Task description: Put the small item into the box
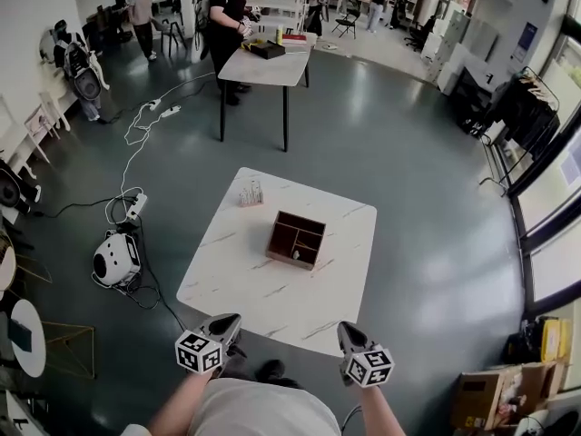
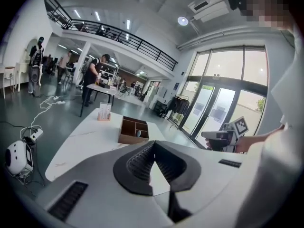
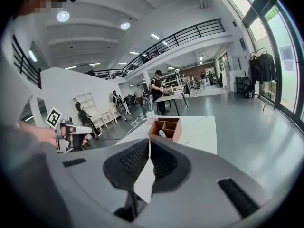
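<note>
Left tongs (image 2: pixel 153 146) and right tongs (image 3: pixel 149 141) hang pinched shut, empty, at the table's (image 1: pixel 227 275) near edge. The small item (image 2: pixel 138 133) lies inside the box (image 1: pixel 296 240) mid-table. I'd keep both clear and leave it undisturbed.

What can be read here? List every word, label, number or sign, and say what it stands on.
No text is legible in any view.
Left marker cube: black-and-white square pattern only, no letters.
Right marker cube: the same, no letters.
Card stand: any print is too small to read.
Blue wall sign: blurred, unreadable.
Cardboard boxes: any print is too small to read.
</note>
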`<state>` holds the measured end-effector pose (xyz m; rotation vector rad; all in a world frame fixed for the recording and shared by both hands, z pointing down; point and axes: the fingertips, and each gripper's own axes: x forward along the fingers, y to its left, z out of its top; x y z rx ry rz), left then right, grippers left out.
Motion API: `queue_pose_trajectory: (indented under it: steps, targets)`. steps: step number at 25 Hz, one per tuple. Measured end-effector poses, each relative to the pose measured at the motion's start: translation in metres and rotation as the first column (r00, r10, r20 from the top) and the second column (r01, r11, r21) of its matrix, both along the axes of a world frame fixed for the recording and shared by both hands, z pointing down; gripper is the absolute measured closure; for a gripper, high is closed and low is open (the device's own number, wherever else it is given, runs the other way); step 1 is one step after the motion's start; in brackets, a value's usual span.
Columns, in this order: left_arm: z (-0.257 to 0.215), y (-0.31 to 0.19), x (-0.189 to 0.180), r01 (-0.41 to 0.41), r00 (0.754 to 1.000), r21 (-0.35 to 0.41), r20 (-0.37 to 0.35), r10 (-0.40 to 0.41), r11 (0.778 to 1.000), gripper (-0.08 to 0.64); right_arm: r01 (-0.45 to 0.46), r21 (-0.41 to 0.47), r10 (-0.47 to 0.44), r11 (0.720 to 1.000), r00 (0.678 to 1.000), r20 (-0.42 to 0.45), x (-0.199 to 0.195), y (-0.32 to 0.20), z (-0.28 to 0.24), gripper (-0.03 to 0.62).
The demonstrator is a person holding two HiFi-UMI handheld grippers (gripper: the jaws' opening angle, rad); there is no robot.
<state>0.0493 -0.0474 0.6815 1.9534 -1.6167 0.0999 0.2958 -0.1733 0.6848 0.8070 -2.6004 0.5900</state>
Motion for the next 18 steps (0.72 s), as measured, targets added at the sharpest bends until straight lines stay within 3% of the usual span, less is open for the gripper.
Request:
queue_pose_trajectory:
  steps: [7,18]
  targets:
    - [-0.005,0.028,-0.013,-0.004,1.000,-0.023,0.029,0.005,1.000,0.546,-0.119,-0.012,0.119,0.993,0.993,0.009,0.014,0.005,-0.005,0.561]
    - [-0.009,0.045,-0.037,-0.093,0.995,-0.052,0.016,0.094,0.994,0.546,-0.145,0.057,0.144,0.988,0.989,0.029,-0.018,0.027,-0.036,0.566]
